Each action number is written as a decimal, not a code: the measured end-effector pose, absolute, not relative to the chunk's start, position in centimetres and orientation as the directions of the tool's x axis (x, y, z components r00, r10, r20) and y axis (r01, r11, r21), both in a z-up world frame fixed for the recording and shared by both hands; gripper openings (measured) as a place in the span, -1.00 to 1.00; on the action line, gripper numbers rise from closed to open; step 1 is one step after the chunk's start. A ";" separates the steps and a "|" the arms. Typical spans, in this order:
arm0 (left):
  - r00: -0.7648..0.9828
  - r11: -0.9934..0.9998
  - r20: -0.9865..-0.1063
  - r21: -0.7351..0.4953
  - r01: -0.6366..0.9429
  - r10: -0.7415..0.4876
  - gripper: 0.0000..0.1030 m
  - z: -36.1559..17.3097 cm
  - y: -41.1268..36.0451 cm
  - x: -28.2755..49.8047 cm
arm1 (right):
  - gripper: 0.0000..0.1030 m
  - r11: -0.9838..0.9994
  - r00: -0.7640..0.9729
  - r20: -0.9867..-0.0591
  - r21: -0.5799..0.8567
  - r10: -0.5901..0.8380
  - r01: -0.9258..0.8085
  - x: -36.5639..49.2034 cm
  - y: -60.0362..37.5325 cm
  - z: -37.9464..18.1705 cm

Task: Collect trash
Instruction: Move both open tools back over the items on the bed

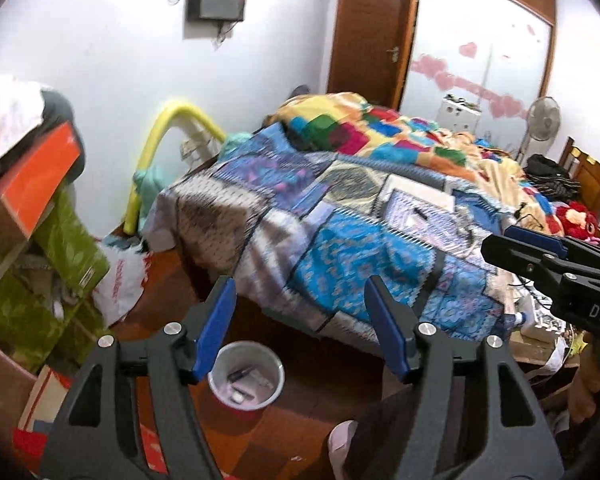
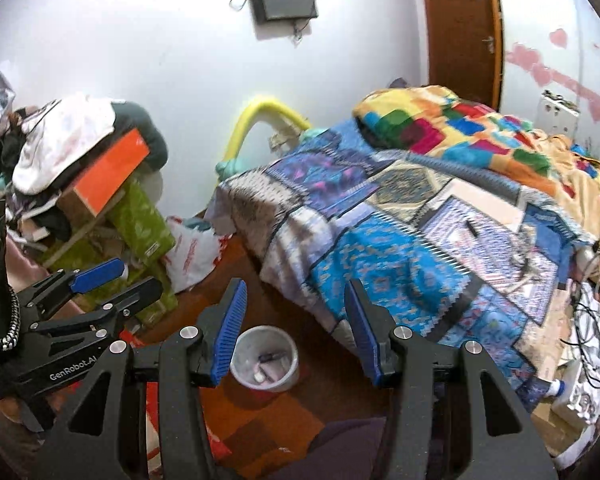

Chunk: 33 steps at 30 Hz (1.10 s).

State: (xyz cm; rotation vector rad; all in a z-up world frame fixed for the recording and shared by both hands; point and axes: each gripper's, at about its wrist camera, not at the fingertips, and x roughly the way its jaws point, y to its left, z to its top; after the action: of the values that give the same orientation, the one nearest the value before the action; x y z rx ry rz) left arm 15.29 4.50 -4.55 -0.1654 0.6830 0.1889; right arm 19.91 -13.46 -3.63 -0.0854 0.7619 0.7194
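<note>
A small round trash bin (image 1: pixel 247 376) with a pale rim stands on the red-brown floor by the foot of the bed, with a few bits of trash inside; it also shows in the right wrist view (image 2: pixel 265 363). My left gripper (image 1: pixel 300 292) is open and empty, held above the bin and the bed's corner. My right gripper (image 2: pixel 296 294) is open and empty, also above the bin. The right gripper also shows at the right edge of the left wrist view (image 1: pixel 540 248). The left gripper also shows at the left of the right wrist view (image 2: pixel 112 278).
A bed (image 1: pixel 340 216) with a blue patchwork sheet and a colourful blanket (image 2: pixel 460 128) fills the middle and right. Stacked boxes and clothes (image 1: pixel 40 216) crowd the left. A white plastic bag (image 2: pixel 190 254) lies on the floor. Cables and clutter (image 2: pixel 588 332) sit at right. A door (image 1: pixel 364 28) is behind.
</note>
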 end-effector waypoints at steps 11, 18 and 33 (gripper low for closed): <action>0.827 0.989 -0.562 -0.108 -0.098 0.021 0.39 -1.2 -2.0 20.2 | -0.08 0.851 0.651 -0.584 0.143 0.485 -0.506 22.0 -21.5 -0.8; 0.820 0.992 -0.572 -0.122 -0.042 -0.036 0.39 -1.1 -5.2 24.6 | 0.04 0.923 0.749 -0.550 0.122 0.368 -0.364 24.0 -26.8 0.0; 0.710 0.993 -0.697 -0.113 0.035 -0.104 0.39 -7.1 -10.5 36.4 | 0.15 0.987 0.725 -0.671 0.101 0.158 -0.121 32.4 -34.0 -6.4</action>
State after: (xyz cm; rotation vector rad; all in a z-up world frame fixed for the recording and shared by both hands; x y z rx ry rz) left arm 36.42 -10.52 -7.09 -0.0938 0.7778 -0.0772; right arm 32.43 -34.01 -6.37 0.0515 0.7444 0.1540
